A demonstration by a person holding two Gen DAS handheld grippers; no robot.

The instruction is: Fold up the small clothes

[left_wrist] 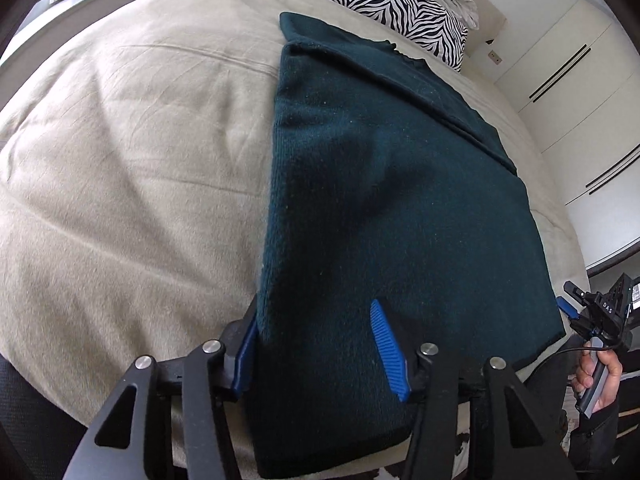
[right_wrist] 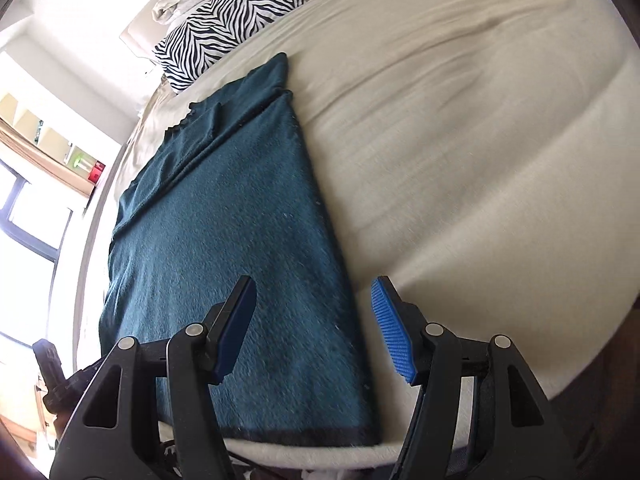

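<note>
A bed (left_wrist: pixel 120 160) covered in a beige blanket carries everything. A dark teal garment (left_wrist: pixel 380 200) lies folded flat on it, reaching the near edge. A zebra-striped pillow (left_wrist: pixel 400 4) rests beyond the garment, at the far end.

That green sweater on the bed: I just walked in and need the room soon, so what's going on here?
A person is folding the green sweater on the beige bedspread, a gripper in each hand. It lies folded into a long strip running toward the zebra pillow. The left gripper and right gripper are both open at its near end, holding nothing.
</note>
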